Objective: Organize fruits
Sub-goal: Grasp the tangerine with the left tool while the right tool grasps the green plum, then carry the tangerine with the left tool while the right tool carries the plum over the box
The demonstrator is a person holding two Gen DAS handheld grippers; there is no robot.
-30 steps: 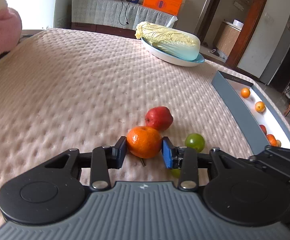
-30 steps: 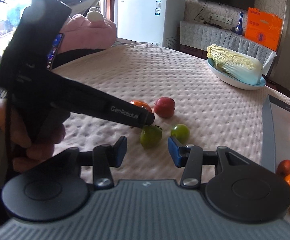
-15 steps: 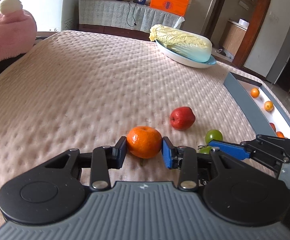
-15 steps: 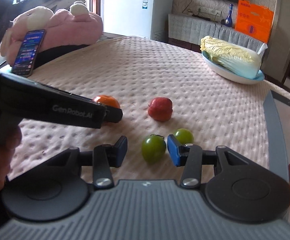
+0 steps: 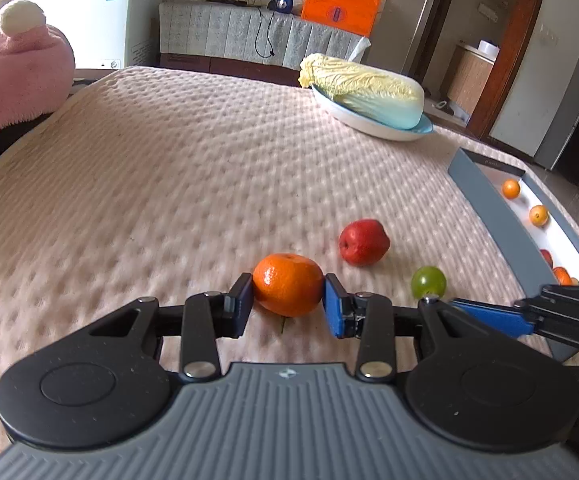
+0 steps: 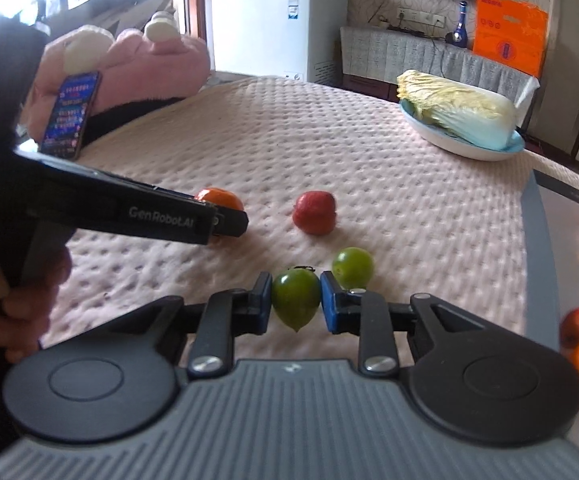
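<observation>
While both grippers work low over the quilted pink bed cover, each has a fruit between its fingers. The left gripper is closed on an orange, one pad against each side of it; the fruit sits on the cover near the bed's near edge, its dimpled top turned up and away from the camera. The right gripper is closed on a dark green fruit, pads pressing on both flanks. That fruit is drop-shaped: its long axis runs roughly upright, pointed tip down, stalk end up.

Just beyond the right finger lies a paler green fruit, round, close to the held one; whether they touch cannot be told. Farther in rests a red apple, apart from both. Along the bed's right edge stands a grey-walled tray with several oranges and a red fruit in it. Toward the far right corner, a plate carries a napa cabbage.
</observation>
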